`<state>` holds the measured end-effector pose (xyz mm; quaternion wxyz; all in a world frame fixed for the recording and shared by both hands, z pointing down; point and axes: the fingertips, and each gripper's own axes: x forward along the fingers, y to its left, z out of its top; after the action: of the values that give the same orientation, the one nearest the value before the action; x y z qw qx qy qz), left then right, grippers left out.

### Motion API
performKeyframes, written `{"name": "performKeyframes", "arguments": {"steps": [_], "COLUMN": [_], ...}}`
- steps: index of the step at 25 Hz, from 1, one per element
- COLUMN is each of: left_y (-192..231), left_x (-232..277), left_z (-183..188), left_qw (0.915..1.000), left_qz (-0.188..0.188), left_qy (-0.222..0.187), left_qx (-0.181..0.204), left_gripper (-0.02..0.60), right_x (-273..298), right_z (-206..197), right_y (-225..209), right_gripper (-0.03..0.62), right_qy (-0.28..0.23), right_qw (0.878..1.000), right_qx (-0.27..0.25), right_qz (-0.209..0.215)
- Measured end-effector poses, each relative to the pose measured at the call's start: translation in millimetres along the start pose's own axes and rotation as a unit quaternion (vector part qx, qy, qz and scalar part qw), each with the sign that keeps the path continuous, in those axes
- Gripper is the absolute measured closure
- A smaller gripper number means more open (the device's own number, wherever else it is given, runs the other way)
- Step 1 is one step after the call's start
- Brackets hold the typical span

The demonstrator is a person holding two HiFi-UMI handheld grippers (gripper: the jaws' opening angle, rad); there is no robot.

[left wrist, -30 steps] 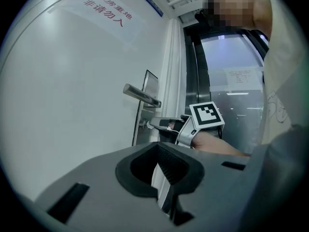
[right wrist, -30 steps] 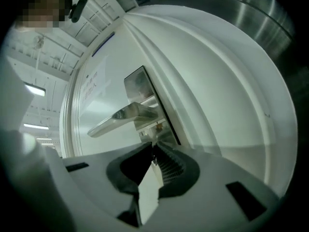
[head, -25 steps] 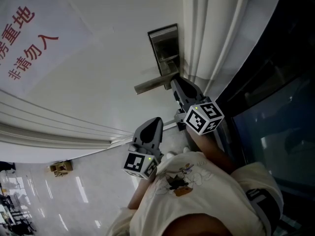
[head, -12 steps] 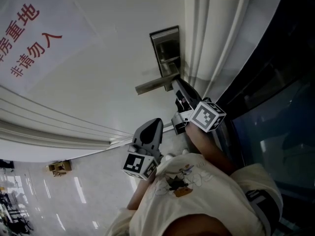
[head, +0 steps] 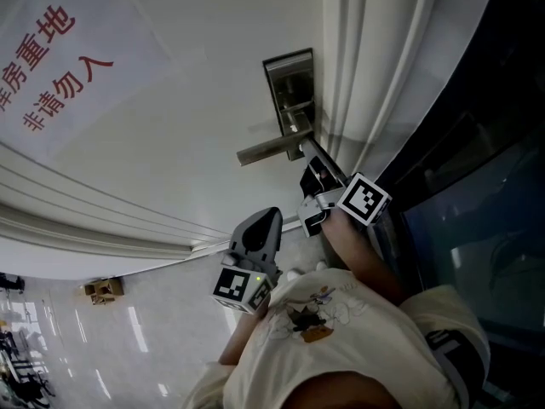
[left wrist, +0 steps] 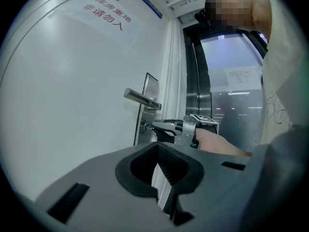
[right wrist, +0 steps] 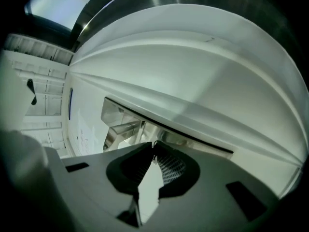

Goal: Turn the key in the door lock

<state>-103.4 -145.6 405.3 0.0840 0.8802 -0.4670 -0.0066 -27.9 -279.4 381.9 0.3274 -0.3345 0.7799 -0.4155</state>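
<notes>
Rolling the right gripper (head: 305, 146) further over than a second ago, fingers pinched together on the key (left wrist: 144, 126) in the lock (head: 289, 88), just below the handle (head: 268, 149); probably turning it already. Holding the left gripper (head: 273, 214) low, fingers together on nothing. Working tight against the frame (head: 358, 83), leaving room only leftward and down.
</notes>
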Motion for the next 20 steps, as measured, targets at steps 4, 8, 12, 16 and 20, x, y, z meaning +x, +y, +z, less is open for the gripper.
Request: {"name": "performKeyframes", "arguments": {"steps": [4,8,12,16,20], "left_y": [1.1,1.3,-0.7,-0.5,-1.8], "left_x": [-2.3,-3.4,-3.3,-4.8,-5.0], "left_z": [0.0,0.6,2.1,1.8,1.4], "left_qw": [1.0000,1.0000,1.0000,1.0000,1.0000], "left_qz": [0.003,0.005,0.005,0.007,0.005], "left_qy": [0.003,0.001,0.000,0.000,0.002], "left_qx": [-0.001,-0.001,-0.001,0.001,0.000], "left_gripper": [0.578,0.578,0.578,0.578,0.578], "right_x": [-2.1,-4.4,-4.4,-3.9,-3.2], "right_z": [-0.9,-3.0,-4.5,-6.1,-7.1], "right_y": [-6.6,-14.5,-15.6,-17.0,-17.2], "right_gripper": [0.557,0.559,0.559,0.561,0.563], "right_qy": [0.001,0.002,0.000,-0.004,-0.006], "right_qw": [1.000,0.997,0.991,0.982,0.973], "right_qx": [0.027,0.079,0.130,0.188,0.233], "right_qz": [-0.004,-0.016,-0.008,-0.001,0.007]}}
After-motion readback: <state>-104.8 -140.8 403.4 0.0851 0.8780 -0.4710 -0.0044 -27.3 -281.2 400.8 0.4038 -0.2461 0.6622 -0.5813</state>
